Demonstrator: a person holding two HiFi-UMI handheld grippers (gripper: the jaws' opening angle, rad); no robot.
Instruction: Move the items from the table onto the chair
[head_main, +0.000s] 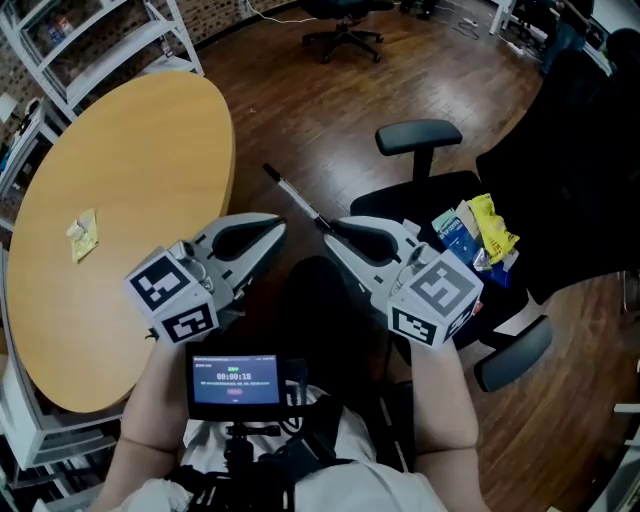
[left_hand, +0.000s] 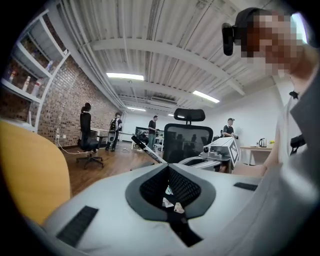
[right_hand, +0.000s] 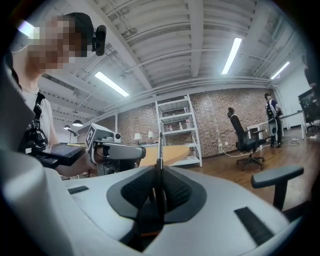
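A small yellow packet (head_main: 83, 236) lies on the round wooden table (head_main: 150, 140) at the left. On the seat of the black office chair (head_main: 420, 190) to the right rest several snack packets (head_main: 480, 240). My right gripper (head_main: 332, 224) is shut on a thin black-and-white rod (head_main: 293, 196) that sticks out up and to the left over the floor. In the right gripper view the rod (right_hand: 159, 150) runs straight up between the pads of that gripper (right_hand: 159, 172). My left gripper (head_main: 278, 228) hovers beside the table edge, its jaws together, with nothing held (left_hand: 167, 170).
White metal shelves (head_main: 90, 40) stand behind the table. A second office chair (head_main: 345, 30) is far back on the wood floor. A handheld screen (head_main: 236, 380) sits at the person's chest. Several people stand in the distance (left_hand: 117, 131).
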